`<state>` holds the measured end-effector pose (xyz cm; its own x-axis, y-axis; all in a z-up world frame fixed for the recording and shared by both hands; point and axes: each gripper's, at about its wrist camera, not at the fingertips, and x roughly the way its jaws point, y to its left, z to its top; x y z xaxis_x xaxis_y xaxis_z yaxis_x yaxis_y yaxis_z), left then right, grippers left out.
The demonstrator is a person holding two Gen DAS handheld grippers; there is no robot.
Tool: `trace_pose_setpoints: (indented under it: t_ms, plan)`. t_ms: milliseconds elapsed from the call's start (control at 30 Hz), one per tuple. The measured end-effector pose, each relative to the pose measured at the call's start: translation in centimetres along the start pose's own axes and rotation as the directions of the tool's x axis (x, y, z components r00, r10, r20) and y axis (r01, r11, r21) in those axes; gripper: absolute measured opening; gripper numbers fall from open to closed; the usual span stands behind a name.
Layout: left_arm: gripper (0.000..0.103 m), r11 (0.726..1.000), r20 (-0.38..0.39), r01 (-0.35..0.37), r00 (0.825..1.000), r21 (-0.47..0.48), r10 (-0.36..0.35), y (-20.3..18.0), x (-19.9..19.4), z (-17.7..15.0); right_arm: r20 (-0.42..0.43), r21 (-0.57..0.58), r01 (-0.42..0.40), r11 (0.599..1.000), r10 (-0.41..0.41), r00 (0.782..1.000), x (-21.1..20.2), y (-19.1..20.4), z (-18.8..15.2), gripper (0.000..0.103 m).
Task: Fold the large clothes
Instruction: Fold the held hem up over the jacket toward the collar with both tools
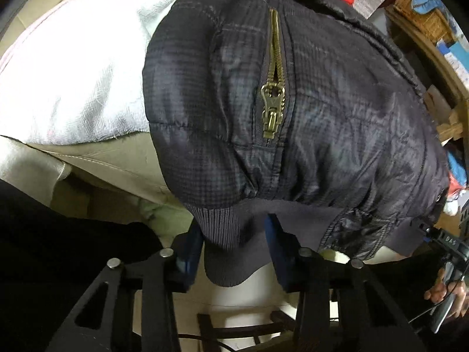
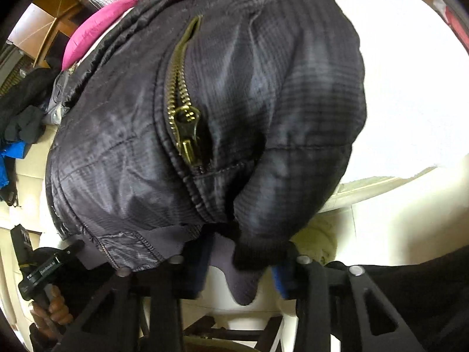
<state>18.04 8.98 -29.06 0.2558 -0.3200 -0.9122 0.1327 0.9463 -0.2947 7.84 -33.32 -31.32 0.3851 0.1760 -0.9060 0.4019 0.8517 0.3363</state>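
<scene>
Clearly, both sets of jaws are clamped on the ribbed hem of the dark padded jacket (image 1: 307,111): the left gripper (image 1: 234,252) pinches it at the lower centre of the left wrist view, the right gripper (image 2: 243,264) likewise in the right wrist view, while the jacket's body fills the middle of each frame over a pale sofa (image 1: 96,158). To fold well, I judge both corners should lift together, hem taut, so the brass pocket zipper (image 1: 274,102) lies flat.
</scene>
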Motion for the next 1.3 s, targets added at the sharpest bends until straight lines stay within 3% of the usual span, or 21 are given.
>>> trace_pose_setpoints:
  t_ms: [100, 200, 333, 367, 433, 500, 600, 767, 800, 867, 900, 933, 1000, 1067, 1133, 1300]
  plan:
    - [0.045, 1.000, 0.003, 0.006, 1.000, -0.001, -0.006, 0.4, 0.1, 0.0, 0.008, -0.008, -0.033, 0.999, 0.033, 0.999, -1.4, 0.2, -0.4, 0.033]
    - [0.061, 0.998, -0.031, 0.041, 0.999, -0.050, -0.042, 1.4, 0.9, 0.2, 0.008, -0.030, -0.047, 0.998, 0.047, 0.999, -2.0, 1.0, -0.8, 0.033]
    - [0.070, 0.995, -0.093, 0.057, 0.994, -0.085, -0.065, 2.2, 2.6, 0.1, -0.064, 0.045, -0.033, 0.998, 0.036, 0.997, -0.5, 0.0, -0.6, 0.036]
    - [0.070, 0.994, -0.102, 0.065, 0.992, -0.088, -0.074, 2.1, 2.9, 0.0, -0.090, 0.065, -0.026, 0.998, 0.032, 0.995, -0.2, -0.4, -0.5, 0.039]
    - [0.071, 0.994, -0.116, 0.071, 0.990, -0.082, -0.081, 2.0, 3.5, 0.0, -0.137, 0.091, -0.009, 0.996, 0.022, 0.990, 0.5, -0.9, -0.5, 0.075]
    - [0.071, 0.996, -0.106, 0.068, 0.992, -0.063, -0.074, 1.8, 4.1, -0.1, -0.123, 0.085, 0.009, 0.996, 0.002, 0.992, 0.6, -1.0, -0.7, 0.076]
    - [0.069, 0.996, -0.087, 0.078, 0.993, -0.039, -0.082, 1.5, 4.0, -0.2, -0.108, 0.053, 0.009, 0.999, -0.004, 0.994, 0.8, 0.2, -1.0, 0.076]
    - [0.040, 0.993, -0.053, 0.111, 0.992, -0.025, -0.113, 1.2, 2.9, -0.5, -0.084, 0.034, -0.002, 0.999, 0.004, 0.996, 2.6, 1.4, 0.1, 0.076]
    - [0.033, 0.993, -0.048, 0.118, 0.992, -0.024, -0.119, 1.3, 2.8, -0.5, -0.077, 0.016, -0.006, 1.000, 0.007, 0.997, 2.5, 1.6, 0.0, 0.074]
    - [0.025, 0.991, -0.042, 0.131, 0.990, -0.023, -0.132, 1.4, 2.5, -0.6, -0.047, 0.005, -0.024, 1.000, 0.024, 0.999, 2.2, 2.2, -0.4, 0.058]
    - [0.022, 0.991, -0.039, 0.134, 0.990, -0.023, -0.135, 1.1, 2.0, -0.6, -0.041, -0.005, -0.034, 0.999, 0.034, 0.999, 2.0, 2.5, -0.6, 0.043]
    - [0.022, 0.990, -0.037, 0.137, 0.990, -0.023, -0.137, 0.9, 1.6, -0.5, -0.030, -0.022, -0.037, 0.999, 0.036, 0.999, 1.6, 2.9, -0.7, 0.034]
    - [0.022, 0.990, -0.040, 0.139, 0.989, -0.028, -0.140, 0.9, 1.1, -0.3, -0.011, -0.045, -0.022, 0.999, 0.021, 1.000, 1.1, 3.7, -1.0, 0.026]
    - [0.031, 0.989, -0.058, 0.140, 0.988, -0.048, -0.142, 1.6, 0.4, -0.2, 0.002, -0.054, -0.013, 0.998, 0.013, 1.000, 0.7, 4.4, -1.4, 0.021]
    - [0.058, 0.985, -0.098, 0.141, 0.984, -0.095, -0.151, 2.4, 1.1, -0.4, 0.009, -0.051, -0.026, 0.998, 0.026, 1.000, 0.3, 4.8, -1.8, 0.021]
    - [0.061, 0.979, -0.128, 0.143, 0.978, -0.148, -0.163, 3.2, 1.6, -0.5, -0.015, -0.018, -0.058, 0.998, 0.058, 0.998, -0.1, 4.2, -1.9, 0.022]
